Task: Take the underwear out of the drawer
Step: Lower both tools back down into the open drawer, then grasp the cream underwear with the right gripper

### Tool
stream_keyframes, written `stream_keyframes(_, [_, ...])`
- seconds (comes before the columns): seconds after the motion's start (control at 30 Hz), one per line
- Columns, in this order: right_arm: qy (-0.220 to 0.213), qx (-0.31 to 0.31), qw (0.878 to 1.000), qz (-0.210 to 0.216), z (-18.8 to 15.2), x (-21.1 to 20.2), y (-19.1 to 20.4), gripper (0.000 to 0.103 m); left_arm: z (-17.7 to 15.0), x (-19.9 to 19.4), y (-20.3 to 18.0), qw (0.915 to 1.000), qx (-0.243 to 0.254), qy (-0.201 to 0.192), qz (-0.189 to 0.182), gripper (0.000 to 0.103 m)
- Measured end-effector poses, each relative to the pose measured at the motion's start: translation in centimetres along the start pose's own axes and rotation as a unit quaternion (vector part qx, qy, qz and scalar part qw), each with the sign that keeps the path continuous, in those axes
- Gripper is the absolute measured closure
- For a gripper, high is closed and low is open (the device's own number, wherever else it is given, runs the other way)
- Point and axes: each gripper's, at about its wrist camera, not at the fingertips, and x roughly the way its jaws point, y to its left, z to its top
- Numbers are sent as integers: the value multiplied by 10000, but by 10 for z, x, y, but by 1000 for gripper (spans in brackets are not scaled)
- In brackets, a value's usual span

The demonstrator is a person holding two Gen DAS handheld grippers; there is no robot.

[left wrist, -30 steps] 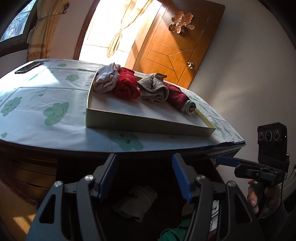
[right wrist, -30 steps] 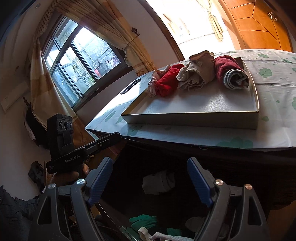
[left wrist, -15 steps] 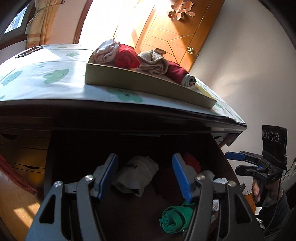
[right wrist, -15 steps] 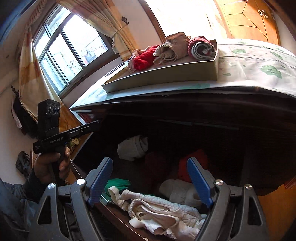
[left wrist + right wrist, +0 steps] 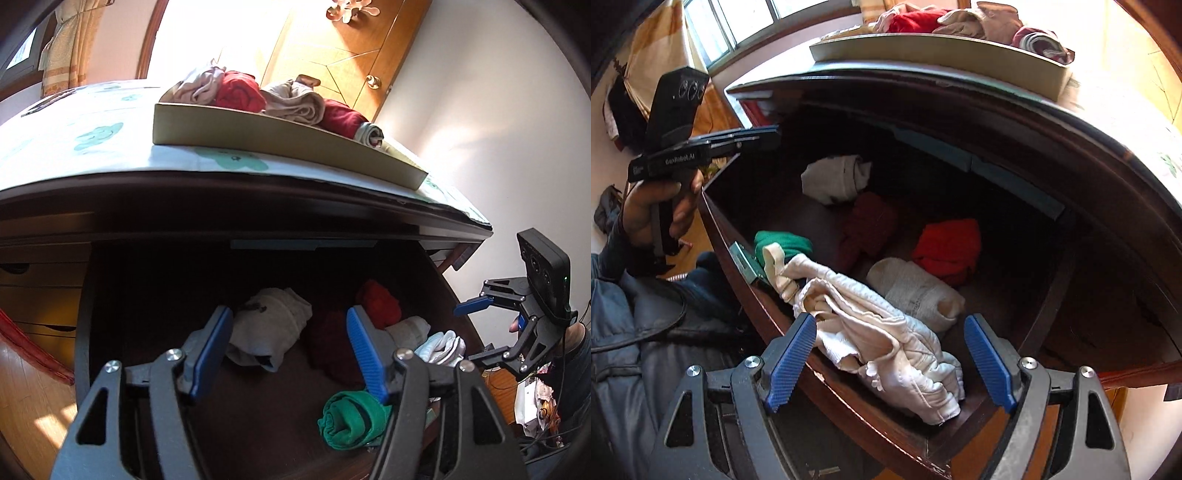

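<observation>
Sunlit bedroom, wooden door (image 5: 343,66) behind; dark dresser with a cloud-print cloth over its surface (image 5: 92,140), and the drawer (image 5: 849,391) under it stands pulled out.

Progress: a shallow tray (image 5: 258,136) on the surface above your claws already carries four rolled pieces. Plenty left in the drawer, so the job is partway at best.

Left claw (image 5: 291,350): pointed down and forward into the drawer, jaws opening, nothing pressed between them. The pale grey roll (image 5: 269,332) sits just ahead, against the left pad; dark maroon piece (image 5: 332,347) ahead between the pads; green roll (image 5: 351,417) below and right, close to you; red piece (image 5: 380,302) further ahead, right.

Right claw (image 5: 890,358): tipped steeply down over the drawer's near edge, jaws wide and empty. The cream-white underwear (image 5: 886,339) lies bunched straight ahead between the pads, not yet pinched. White roll (image 5: 916,291) just beyond it.

Your left hand (image 5: 661,210) grips its handle off to the right claw's left.

Likely next: each claw has a piece lined up.
</observation>
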Motion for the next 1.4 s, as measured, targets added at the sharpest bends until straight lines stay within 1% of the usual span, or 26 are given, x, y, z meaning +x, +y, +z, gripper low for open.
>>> stream_keyframes(0.07, [186, -107, 9997, -76, 1, 5, 2, 19, -1, 1, 0, 10000, -6, 21, -3, 38])
stream_keyframes(0.27, [704, -79, 9974, -100, 5, 23, -3, 19, -3, 1, -1, 10000, 24, 76, -34, 38])
stream_keyframes(0.37, [896, -64, 9959, 49, 6, 34, -3, 19, -2, 2, -5, 9999, 76, 118, -49, 38])
stream_keyframes(0.47, [1086, 43, 9938, 225, 5, 48, -6, 25, -2, 3, -8, 9998, 119, 157, -64, 36])
stream_keyframes(0.6, [1156, -39, 9930, 232, 8, 52, -3, 26, -3, 3, -10, 9997, 147, 187, -79, 36])
stream_keyframes(0.67, [1072, -129, 9936, 343, 9, 49, 3, 38, -3, 4, -11, 9997, 152, 195, -86, 36])
stream_keyframes(0.7, [1022, -174, 9940, 345, 8, 46, 7, 45, -3, 4, -12, 9996, 157, 202, -87, 36])
stream_keyframes(0.73, [951, -282, 9948, 222, 8, 43, 12, 50, -3, 5, -12, 9996, 158, 207, -88, 36])
stream_keyframes(0.8, [804, -418, 9959, -20, 7, 36, 21, 58, -3, 5, -12, 9996, 166, 225, -102, 36])
stream_keyframes(0.83, [709, -388, 9967, -40, 6, 33, 21, 59, -3, 5, -13, 9995, 181, 241, -113, 36])
stream_keyframes(1.0, [128, 50, 9997, 183, 1, 13, 6, 61, -3, 8, -20, 9987, 330, 340, -162, 36])
stream_keyframes(1.13, [-438, 438, 9978, 226, 0, -4, -7, 61, -1, 13, -31, 9967, 540, 543, -280, 36])
stream_keyframes(1.2, [-675, 646, 9953, 248, 3, -10, -14, 61, 0, 18, -39, 9940, 664, 749, -440, 36])
stream_keyframes(1.27, [-846, 809, 9929, 205, 5, -11, -21, 61, 0, 25, -47, 9892, 719, 1042, -735, 36])
stream_keyframes(1.33, [-950, 920, 9910, 201, 8, -12, -27, 61, -2, 33, -54, 9820, 732, 1416, -1010, 36])
stream_keyframes(1.4, [-1026, 996, 9895, 221, 12, -12, -29, 61, -3, 41, -60, 9741, 784, 1769, -1173, 36])
